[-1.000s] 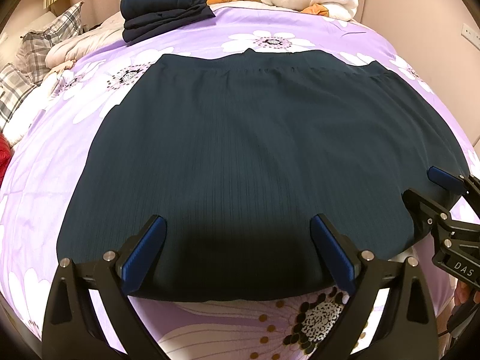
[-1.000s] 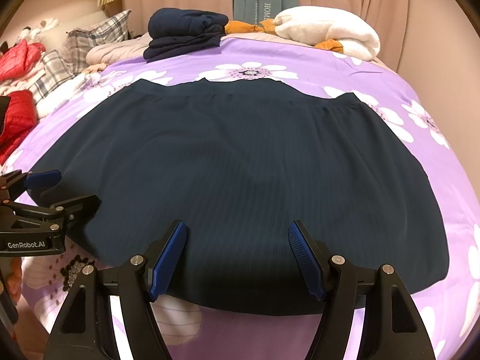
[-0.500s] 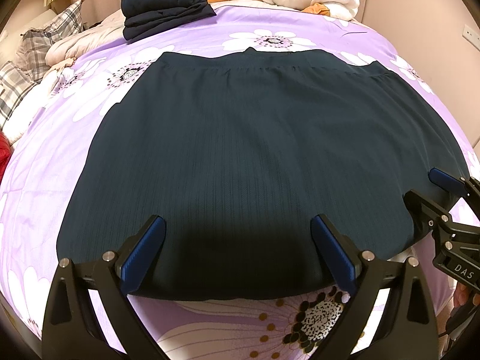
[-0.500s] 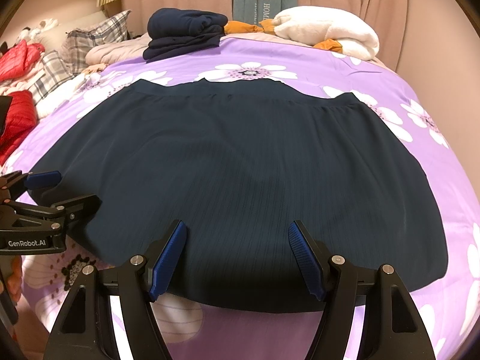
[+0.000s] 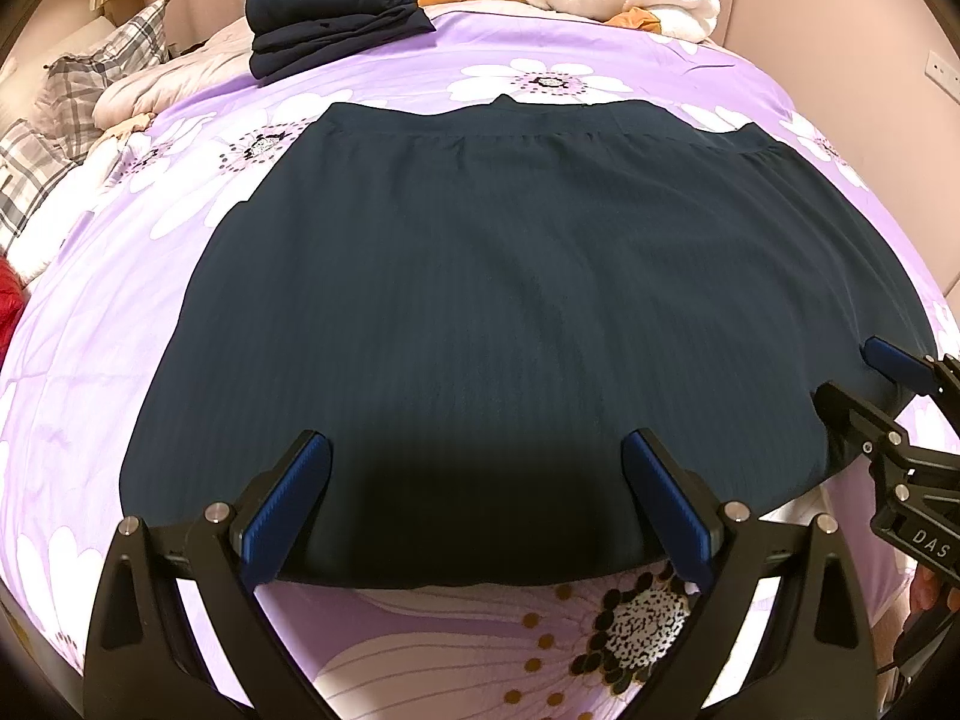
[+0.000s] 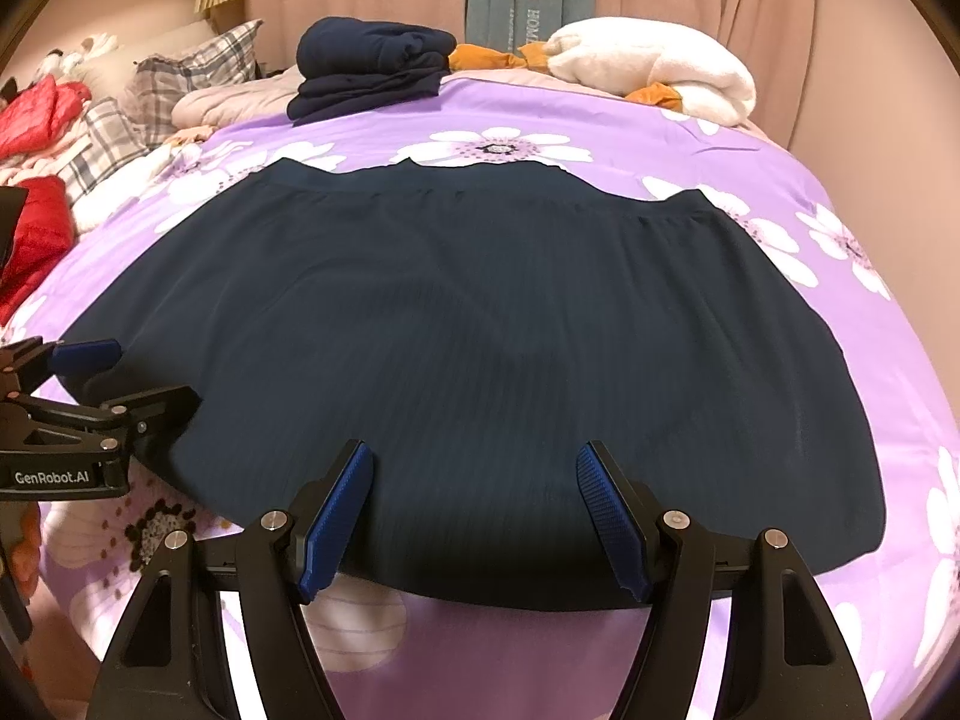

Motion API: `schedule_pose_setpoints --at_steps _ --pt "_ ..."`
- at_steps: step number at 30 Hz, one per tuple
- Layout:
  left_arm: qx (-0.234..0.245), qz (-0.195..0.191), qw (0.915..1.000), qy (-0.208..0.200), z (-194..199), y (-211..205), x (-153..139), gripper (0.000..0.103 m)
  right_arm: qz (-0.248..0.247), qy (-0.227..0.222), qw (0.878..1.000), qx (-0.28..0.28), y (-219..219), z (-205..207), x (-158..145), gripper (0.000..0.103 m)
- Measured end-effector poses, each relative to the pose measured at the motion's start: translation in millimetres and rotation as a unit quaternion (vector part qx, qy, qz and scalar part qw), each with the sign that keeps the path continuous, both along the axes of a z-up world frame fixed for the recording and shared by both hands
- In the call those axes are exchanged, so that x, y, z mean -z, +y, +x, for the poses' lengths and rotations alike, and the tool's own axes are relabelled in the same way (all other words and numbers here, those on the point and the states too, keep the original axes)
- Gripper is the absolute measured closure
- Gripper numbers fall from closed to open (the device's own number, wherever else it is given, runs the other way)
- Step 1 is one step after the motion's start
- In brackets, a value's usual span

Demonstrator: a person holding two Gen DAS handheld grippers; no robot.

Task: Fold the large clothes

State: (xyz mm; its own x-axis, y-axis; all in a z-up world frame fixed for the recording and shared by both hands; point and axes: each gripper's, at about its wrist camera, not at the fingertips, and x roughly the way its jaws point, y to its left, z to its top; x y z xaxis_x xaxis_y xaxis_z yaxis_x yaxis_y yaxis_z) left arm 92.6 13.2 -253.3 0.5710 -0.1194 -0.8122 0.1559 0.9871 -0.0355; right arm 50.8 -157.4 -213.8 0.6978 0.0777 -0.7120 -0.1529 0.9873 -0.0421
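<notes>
From the left wrist view, your left gripper [image 5: 474, 504] hung with fingers spread, gripping nothing, above the near hem of the dark skirt [image 5: 528, 300], which lay flat on the bed [image 5: 90, 360]. Nothing had shifted over the last second.

From the right wrist view, your right gripper [image 6: 474, 510] was likewise open and unmoved; folding had not begun.

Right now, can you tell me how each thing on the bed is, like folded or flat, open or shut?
Dark skirt: spread flat on the bed, unfolded, waistband at the far side.
Navy clothes pile: folded and stacked near the far edge.
White blanket: folded into a bundle at the far right.
Left gripper: open, fingers over the skirt's near hem, holding nothing.
Right gripper: open, over the near hem too, holding nothing.
</notes>
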Motion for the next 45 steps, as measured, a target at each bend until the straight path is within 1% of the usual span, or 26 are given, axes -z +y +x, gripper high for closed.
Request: schedule_pose_setpoints --at_steps 10,14,25,37,45 --pt "-0.004 -0.002 1.0000 0.000 -7 6 -1 0.002 -0.003 -0.010 1.000 0.007 -5 -2 -4 0.033" --pt "-0.005 -0.001 1.0000 0.000 -8 7 -2 0.002 -0.015 -0.016 1.000 0.013 -4 -3 -5 0.033" --pt "-0.009 -0.001 1.0000 0.003 -10 10 -6 0.002 -0.014 -0.015 1.000 0.023 -10 -5 -7 0.033" --pt "-0.013 0.006 0.9998 0.012 -17 12 -14 0.003 0.003 -0.006 0.999 0.053 -35 -14 -10 0.033" --pt "-0.010 0.013 0.9998 0.012 -28 14 -21 0.003 0.011 0.013 0.997 0.080 -55 -22 -11 0.033"
